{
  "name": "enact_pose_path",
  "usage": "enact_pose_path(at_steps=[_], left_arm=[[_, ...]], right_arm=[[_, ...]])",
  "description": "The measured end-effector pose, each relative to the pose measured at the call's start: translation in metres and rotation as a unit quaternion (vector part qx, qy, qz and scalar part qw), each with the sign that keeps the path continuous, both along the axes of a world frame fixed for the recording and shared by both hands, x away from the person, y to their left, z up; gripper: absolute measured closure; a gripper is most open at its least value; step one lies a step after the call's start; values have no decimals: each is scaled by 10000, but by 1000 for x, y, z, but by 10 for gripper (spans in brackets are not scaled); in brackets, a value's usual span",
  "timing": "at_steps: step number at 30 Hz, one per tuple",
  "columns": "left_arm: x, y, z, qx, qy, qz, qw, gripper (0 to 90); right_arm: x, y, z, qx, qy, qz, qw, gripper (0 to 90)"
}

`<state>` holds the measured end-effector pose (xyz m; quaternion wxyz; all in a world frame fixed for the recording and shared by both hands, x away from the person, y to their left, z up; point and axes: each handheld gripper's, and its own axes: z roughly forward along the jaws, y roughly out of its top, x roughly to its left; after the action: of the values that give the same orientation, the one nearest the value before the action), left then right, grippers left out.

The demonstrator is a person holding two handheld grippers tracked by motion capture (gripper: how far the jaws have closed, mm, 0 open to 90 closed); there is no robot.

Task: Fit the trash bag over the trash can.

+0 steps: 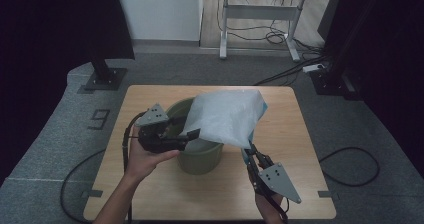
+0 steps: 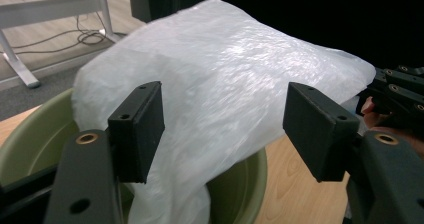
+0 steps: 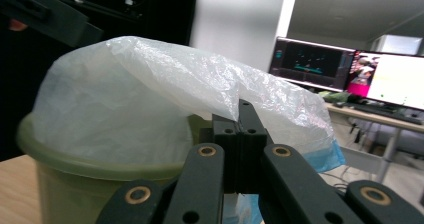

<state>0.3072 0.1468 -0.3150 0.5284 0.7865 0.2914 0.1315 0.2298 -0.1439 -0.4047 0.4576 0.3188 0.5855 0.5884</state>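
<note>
Green bin (image 1: pixel 200 156) mid-frame on wooden table (image 1: pixel 295 149), white plastic bag (image 1: pixel 227 116) draped over rim, left gripper (image 1: pixel 192 135) jaws apart nr bag, right gripper (image 1: pixel 250 151) clamped on bag edge, lower right.

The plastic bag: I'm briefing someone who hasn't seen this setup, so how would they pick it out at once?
On the wooden table stands a green bucket. The plastic bag billows over its mouth, partly tucked inside, with the right gripper shut on its edge and the left gripper open beside it. It is the one crinkled, translucent white thing there, with a blue edge.
</note>
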Motion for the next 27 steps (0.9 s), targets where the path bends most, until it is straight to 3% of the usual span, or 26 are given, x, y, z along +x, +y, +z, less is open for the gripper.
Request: enact_pose_path(at_steps=[7,13,27], left_arm=[[6,-6,2,-41,142,-4,9999,310],[6,-2,5,-80,144,70,9998,317],[5,-7,16,55,197,-71,9998,308]], right_arm=[[1,14,0,-215,76,213,9995,888],[3,30,-8,-599,230,225,9977,888],[8,46,-12,-793,375,454,9951,889]])
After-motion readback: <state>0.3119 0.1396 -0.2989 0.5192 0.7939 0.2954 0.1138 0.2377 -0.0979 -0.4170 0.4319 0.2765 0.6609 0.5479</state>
